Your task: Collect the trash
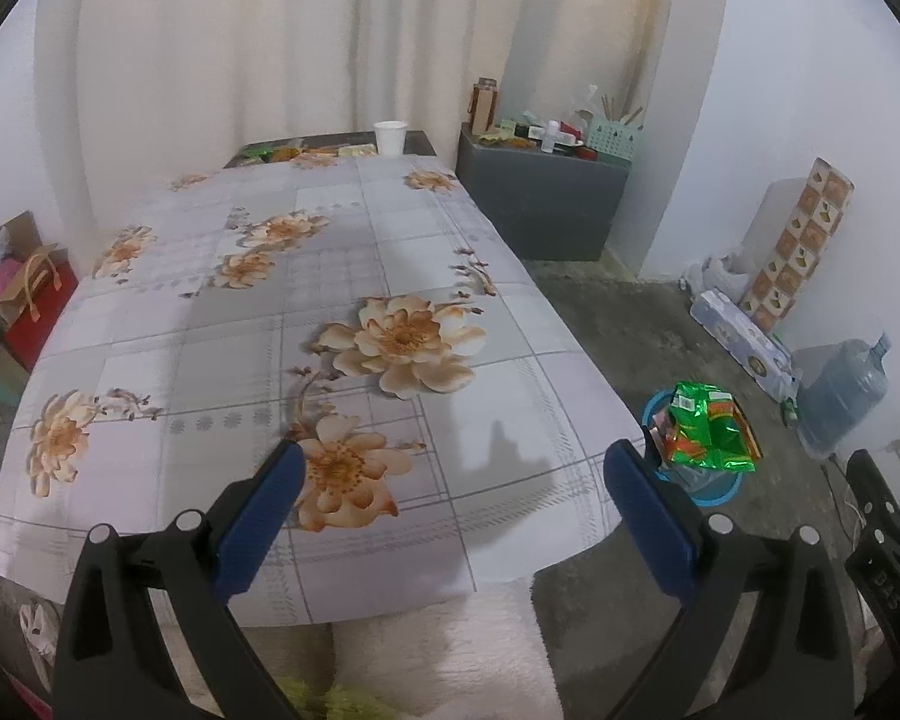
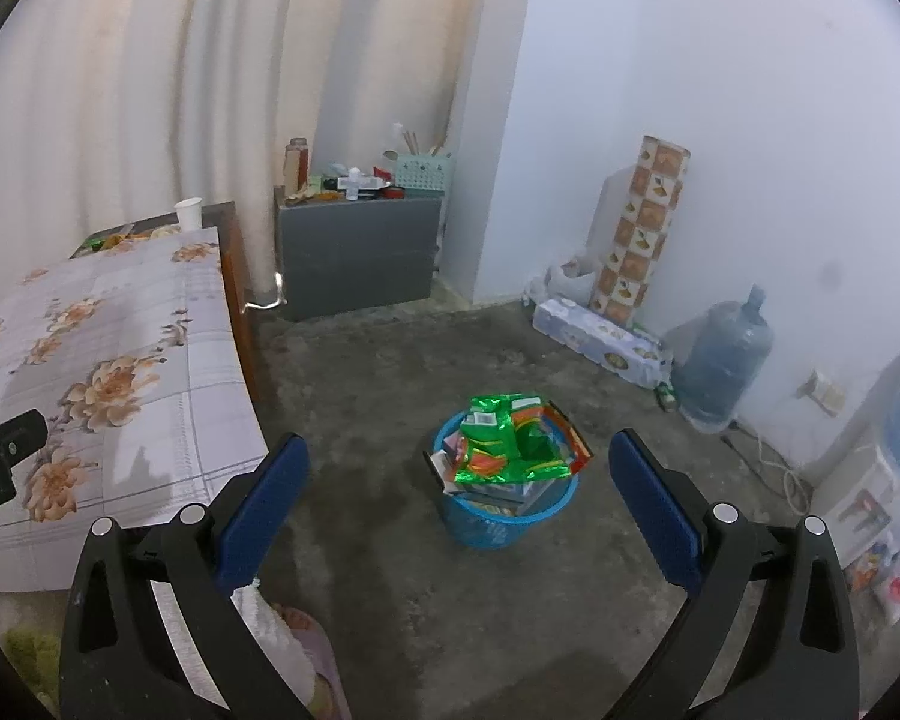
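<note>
Left gripper [image 1: 453, 468]: black rigid frame with flat blue padded fingers [image 1: 258, 516], spread wide apart and holding nothing; it hangs over the near end of the table.
Right gripper [image 2: 459, 462]: same black frame and blue pads, jaws wide apart and empty, aimed down at the floor with the bin between its fingers in view.
Trash bin [image 2: 498, 516]: small round blue plastic basket with a perforated wall, standing on the floor just beside the table's right corner.
Trash [image 2: 504, 438]: glossy, crinkled green foil packets with orange and red print, heaped on flattened boxes and rising above the bin's rim.
Table [image 1: 270, 324]: long rectangle covered by a smooth grey-and-white checked cloth printed with large beige flowers; the near part of it is bare.
Paper cup [image 1: 390, 137]: white, upright, at the table's far end beside some small blurred items.
Floor [image 2: 390, 372]: rough, mottled grey concrete.
Cabinet [image 2: 357, 252]: low grey box against the curtain, its top crowded with small bottles and a pale green holder.
Water jug [image 2: 726, 360]: translucent blue, rounded, by the white wall.
Foot [image 2: 306, 636]: a person's foot in a lilac slipper, low in the right wrist view.
</note>
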Available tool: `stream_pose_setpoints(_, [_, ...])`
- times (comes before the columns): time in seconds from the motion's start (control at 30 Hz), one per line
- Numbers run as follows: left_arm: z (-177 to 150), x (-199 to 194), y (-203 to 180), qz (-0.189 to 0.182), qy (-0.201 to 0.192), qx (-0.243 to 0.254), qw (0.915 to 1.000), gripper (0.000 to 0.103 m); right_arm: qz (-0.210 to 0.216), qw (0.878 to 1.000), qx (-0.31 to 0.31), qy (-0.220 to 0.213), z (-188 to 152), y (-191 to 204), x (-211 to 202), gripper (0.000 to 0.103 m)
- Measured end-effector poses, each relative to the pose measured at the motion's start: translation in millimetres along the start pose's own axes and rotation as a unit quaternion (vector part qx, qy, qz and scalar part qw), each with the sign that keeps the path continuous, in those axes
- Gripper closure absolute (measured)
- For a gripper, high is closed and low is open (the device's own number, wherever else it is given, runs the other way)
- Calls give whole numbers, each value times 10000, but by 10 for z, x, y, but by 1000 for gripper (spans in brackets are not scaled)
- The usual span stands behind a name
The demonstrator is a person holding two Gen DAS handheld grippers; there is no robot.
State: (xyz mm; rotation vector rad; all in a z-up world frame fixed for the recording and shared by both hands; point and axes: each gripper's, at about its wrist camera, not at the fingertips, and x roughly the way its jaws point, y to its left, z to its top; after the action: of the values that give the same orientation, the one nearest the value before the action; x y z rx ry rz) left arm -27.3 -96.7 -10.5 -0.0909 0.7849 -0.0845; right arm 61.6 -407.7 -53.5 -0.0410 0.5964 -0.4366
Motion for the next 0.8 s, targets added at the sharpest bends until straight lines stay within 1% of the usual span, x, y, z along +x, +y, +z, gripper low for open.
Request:
stream_pose_setpoints(0.4, [20,-61,20,-14,-94,-73,9999,5,6,10000,-26,-35,-12,1,-26,7])
stream_pose_setpoints(0.8, [22,-63,22,-10,-49,-78,10000,5,1,10000,-16,-28,-16,9,-28,7])
